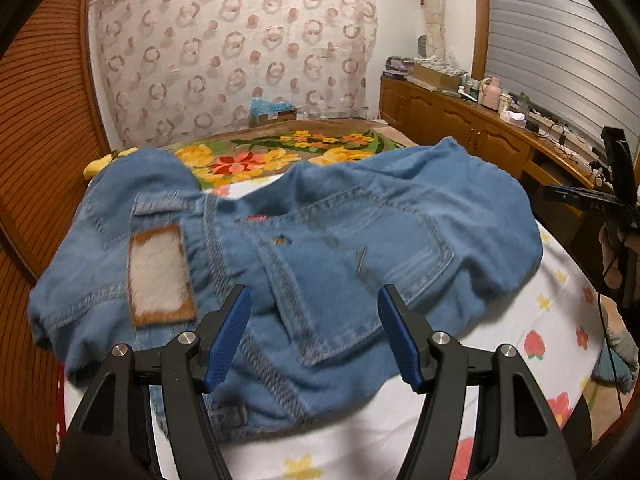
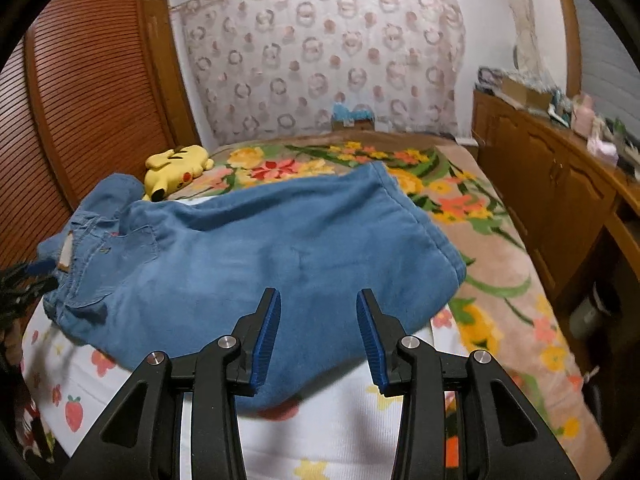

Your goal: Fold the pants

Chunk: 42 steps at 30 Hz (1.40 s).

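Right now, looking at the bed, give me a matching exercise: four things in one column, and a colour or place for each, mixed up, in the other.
Things:
1. jeans
2. plush toy
3. leather patch
4. cabinet

Descriptions:
A. yellow, lying beyond the denim near the slatted door
B. wooden, along the right side of the bed
C. blue, spread across the white sheet
D. brown-edged, sewn at the waistband

Pairs: 1-C, 2-A, 3-D, 4-B
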Each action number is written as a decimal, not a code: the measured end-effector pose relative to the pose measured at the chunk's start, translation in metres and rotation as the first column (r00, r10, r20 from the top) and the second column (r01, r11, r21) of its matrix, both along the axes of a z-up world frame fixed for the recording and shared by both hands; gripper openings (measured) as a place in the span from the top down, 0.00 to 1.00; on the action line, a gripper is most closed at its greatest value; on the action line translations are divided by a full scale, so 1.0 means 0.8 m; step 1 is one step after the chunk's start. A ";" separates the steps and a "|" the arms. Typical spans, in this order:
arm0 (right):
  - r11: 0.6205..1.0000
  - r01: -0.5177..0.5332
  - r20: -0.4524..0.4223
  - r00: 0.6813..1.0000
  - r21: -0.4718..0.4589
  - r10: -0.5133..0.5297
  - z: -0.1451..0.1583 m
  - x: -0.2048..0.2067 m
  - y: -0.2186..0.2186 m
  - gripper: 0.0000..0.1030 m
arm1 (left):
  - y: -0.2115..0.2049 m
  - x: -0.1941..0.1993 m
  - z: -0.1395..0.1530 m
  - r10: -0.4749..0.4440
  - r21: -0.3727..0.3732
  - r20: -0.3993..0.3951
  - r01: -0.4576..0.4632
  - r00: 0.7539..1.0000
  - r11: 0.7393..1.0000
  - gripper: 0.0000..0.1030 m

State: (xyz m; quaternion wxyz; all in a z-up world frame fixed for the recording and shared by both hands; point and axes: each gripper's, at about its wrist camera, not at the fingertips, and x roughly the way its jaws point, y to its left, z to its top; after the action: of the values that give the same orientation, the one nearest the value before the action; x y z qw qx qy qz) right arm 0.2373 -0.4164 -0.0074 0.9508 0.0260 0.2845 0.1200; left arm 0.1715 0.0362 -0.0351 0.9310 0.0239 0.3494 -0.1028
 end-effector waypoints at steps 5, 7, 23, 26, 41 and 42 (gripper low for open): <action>0.997 0.071 -0.034 0.997 0.025 -0.070 -0.002 0.030 -0.026 0.54 | -0.002 -0.013 -0.013 0.004 -0.011 -0.007 -0.004 1.000 1.000 0.35; 0.994 0.103 -0.048 0.994 0.030 -0.101 -0.002 0.049 -0.038 0.54 | -0.006 -0.015 -0.016 0.002 -0.021 -0.011 -0.003 1.000 1.000 0.35; 0.949 0.243 -0.284 0.942 0.202 -0.181 -0.026 0.145 -0.081 0.54 | -0.014 -0.022 -0.017 0.001 -0.034 -0.014 -0.001 1.000 0.999 0.35; 0.937 0.266 -0.293 0.936 0.228 -0.195 -0.026 0.154 -0.090 0.54 | -0.013 -0.025 -0.018 0.004 -0.037 -0.014 -0.004 1.000 0.999 0.35; 0.982 0.060 0.018 0.998 0.182 -0.064 0.086 0.092 0.017 0.97 | 0.023 -0.040 -0.004 0.051 -0.065 0.024 -0.049 0.998 0.997 0.35; 0.983 0.021 0.034 0.999 0.180 -0.028 0.096 0.089 0.035 0.97 | 0.027 -0.044 -0.002 0.058 -0.067 0.028 -0.056 0.998 0.996 0.35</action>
State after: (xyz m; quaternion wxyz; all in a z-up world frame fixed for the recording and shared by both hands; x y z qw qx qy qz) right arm 0.3087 -0.3881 0.0693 0.9511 0.1131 0.2546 0.1338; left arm 0.1366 0.0580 -0.0370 0.9390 -0.0152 0.3324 -0.0875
